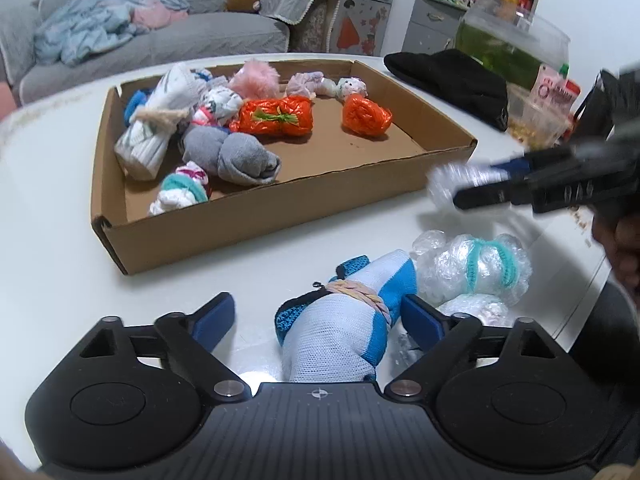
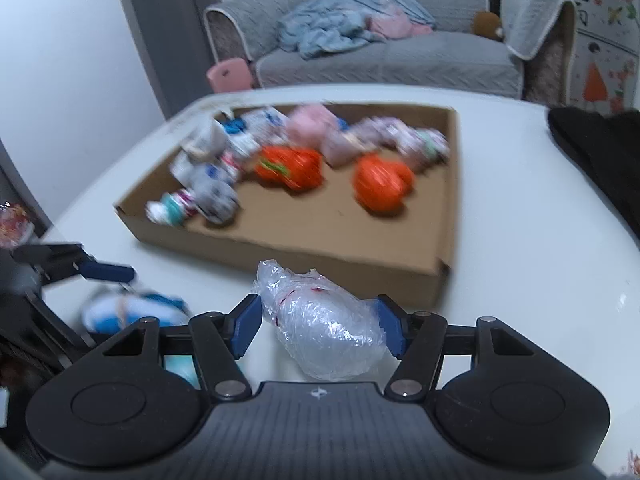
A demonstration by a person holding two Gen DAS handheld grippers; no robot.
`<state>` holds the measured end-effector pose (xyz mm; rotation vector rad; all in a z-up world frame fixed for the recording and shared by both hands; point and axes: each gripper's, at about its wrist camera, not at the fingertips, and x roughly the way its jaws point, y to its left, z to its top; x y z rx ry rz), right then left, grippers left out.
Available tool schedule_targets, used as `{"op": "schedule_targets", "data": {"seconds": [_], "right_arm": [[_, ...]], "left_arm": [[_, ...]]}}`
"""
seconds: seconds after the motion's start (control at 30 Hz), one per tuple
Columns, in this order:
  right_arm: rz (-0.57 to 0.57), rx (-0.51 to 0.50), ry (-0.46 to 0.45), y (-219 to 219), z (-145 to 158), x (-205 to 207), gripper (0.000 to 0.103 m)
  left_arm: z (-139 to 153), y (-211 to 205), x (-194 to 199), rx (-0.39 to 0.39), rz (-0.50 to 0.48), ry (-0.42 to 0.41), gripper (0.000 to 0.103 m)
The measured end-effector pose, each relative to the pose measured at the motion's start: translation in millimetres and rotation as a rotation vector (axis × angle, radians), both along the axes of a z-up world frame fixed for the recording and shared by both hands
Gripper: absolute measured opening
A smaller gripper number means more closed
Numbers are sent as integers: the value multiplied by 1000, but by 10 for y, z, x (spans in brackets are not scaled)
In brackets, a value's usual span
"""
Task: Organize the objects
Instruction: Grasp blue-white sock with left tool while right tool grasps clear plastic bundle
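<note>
Plastic bundle [image 2: 326,330] sat squeezed between my right gripper's [image 2: 320,324] blue pads. My left gripper [image 1: 316,316] stood wide open around the blue-and-white sock roll [image 1: 340,320]. Box [image 2: 288,248] lay ahead.

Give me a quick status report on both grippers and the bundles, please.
Right gripper shut on clear plastic bundle, short of cardboard tray. Left gripper open around blue-white sock bundle. Nothing blocking tray.
</note>
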<state>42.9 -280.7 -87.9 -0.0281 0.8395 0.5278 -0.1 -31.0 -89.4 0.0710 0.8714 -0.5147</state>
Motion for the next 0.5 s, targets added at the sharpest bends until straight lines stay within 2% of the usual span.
{"op": "schedule_targets", "data": {"seconds": [0.1,0.17,0.23,0.4,0.47,0.5], "right_arm": [[6,-20,4,-107,-91,-54,64],[23,-27,-7,-133,-109,-93,66],[54,-39,-21,-130,-110,-122,67],[119,-89,-54,-106,-102,-159,67],[141,-95,-62,-115,-98,-174,67],[150,-98,-65,-112,-102,-176,69]], "left_arm": [[6,16,7,-2,-1,-2,83],[22,13,26,1,-1,0,71],[33,6,47,8,-9,6,68],[49,14,-6,37,-30,2,69],[49,66,-13,27,-12,8,79],[36,77,-10,38,-8,12,80]]}}
